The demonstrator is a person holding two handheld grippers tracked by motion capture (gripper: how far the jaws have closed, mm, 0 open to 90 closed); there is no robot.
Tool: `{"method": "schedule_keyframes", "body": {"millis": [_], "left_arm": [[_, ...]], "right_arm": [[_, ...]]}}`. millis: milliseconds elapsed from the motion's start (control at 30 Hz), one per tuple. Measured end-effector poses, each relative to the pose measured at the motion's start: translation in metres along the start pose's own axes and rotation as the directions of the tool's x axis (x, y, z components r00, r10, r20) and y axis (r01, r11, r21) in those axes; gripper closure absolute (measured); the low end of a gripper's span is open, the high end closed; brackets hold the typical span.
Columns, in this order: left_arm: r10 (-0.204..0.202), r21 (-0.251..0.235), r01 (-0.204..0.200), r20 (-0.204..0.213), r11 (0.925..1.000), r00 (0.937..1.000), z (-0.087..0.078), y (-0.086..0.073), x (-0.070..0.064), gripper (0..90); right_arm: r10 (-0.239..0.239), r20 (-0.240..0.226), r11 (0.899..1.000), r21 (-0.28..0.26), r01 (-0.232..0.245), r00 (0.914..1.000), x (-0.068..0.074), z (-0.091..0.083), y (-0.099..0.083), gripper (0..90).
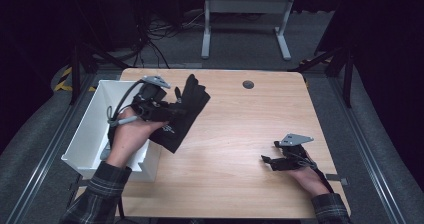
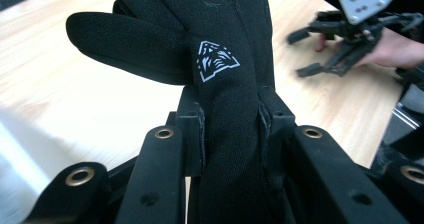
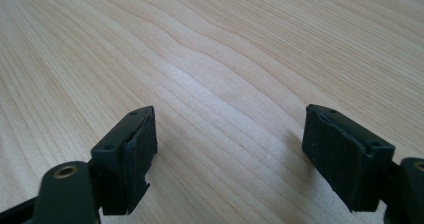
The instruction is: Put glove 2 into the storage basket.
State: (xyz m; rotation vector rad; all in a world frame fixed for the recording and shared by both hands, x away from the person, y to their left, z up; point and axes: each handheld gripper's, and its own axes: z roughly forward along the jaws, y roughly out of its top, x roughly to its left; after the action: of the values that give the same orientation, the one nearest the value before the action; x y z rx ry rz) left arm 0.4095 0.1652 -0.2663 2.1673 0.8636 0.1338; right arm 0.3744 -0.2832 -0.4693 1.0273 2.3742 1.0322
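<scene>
The left claw (image 2: pixel 230 129) is clamped on a black glove (image 2: pixel 220 49), which stands up between its jaws, lifted above the desk's (image 1: pixel 235 134) left side beside a white bin (image 1: pixel 95 129) at the left edge. The right claw (image 3: pixel 227 149) rests near the right edge with jaws apart over bare wood. Grey carpet and a table frame (image 1: pixel 245 19) lie beyond. The glove bears a white triangular animal-head logo (image 2: pixel 216 60); no readable writing.

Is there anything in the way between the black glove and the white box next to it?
Nothing visible blocks it. The left gripper is clamped on the black glove, holding it beside the white box's open top at the table's left edge. Only the gripper and the holding hand lie between. The right gripper rests open, far off.
</scene>
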Motion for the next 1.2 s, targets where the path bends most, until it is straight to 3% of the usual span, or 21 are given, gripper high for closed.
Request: {"method": "schedule_keyframes", "body": {"millis": [133,233,367,467,667,833,1100,1200], "left_arm": [[-0.051,-0.024,0.05,-0.049,0.9985,0.9975,-0.02,-0.011,0.019,70.2],[-0.095,-0.038,0.092,-0.092,0.9951,0.9912,-0.035,-0.023,0.035,70.2],[-0.155,-0.046,0.15,-0.127,0.9876,0.9797,-0.047,-0.04,0.056,70.2],[-0.198,-0.036,0.195,-0.159,0.9802,0.9672,-0.049,-0.055,0.071,70.2],[-0.26,-0.015,0.262,-0.189,0.965,0.9469,-0.038,-0.078,0.094,70.1],[-0.28,0.02,0.291,-0.211,0.9566,0.9365,-0.022,-0.091,0.109,69.7],[-0.302,0.069,0.321,-0.197,0.9447,0.9326,-0.004,-0.106,0.125,65.8],[-0.308,0.079,0.334,-0.231,0.9394,0.9227,0.002,-0.111,0.13,56.5]], "right_arm": [[0.0,0.0,1.0,0.0,0.0,1.0,0.0,0.0,0.0,22.5],[0.0,0.0,1.0,0.0,0.0,1.0,0.0,0.0,0.0,22.5],[0.0,0.0,1.0,0.0,0.0,1.0,0.0,0.0,0.0,22.5],[0.0,-0.001,1.0,-0.001,0.0,1.0,0.0,0.0,0.0,22.4],[0.001,0.0,1.0,-0.001,-0.001,1.0,0.0,0.0,0.0,22.2],[0.002,0.001,1.0,-0.001,-0.002,1.0,0.0,0.0,0.0,22.2],[0.0,0.0,1.0,-0.001,0.0,1.0,0.0,0.0,0.0,22.2],[0.001,0.001,1.0,-0.001,-0.001,1.0,0.0,0.0,0.0,22.2]]}}
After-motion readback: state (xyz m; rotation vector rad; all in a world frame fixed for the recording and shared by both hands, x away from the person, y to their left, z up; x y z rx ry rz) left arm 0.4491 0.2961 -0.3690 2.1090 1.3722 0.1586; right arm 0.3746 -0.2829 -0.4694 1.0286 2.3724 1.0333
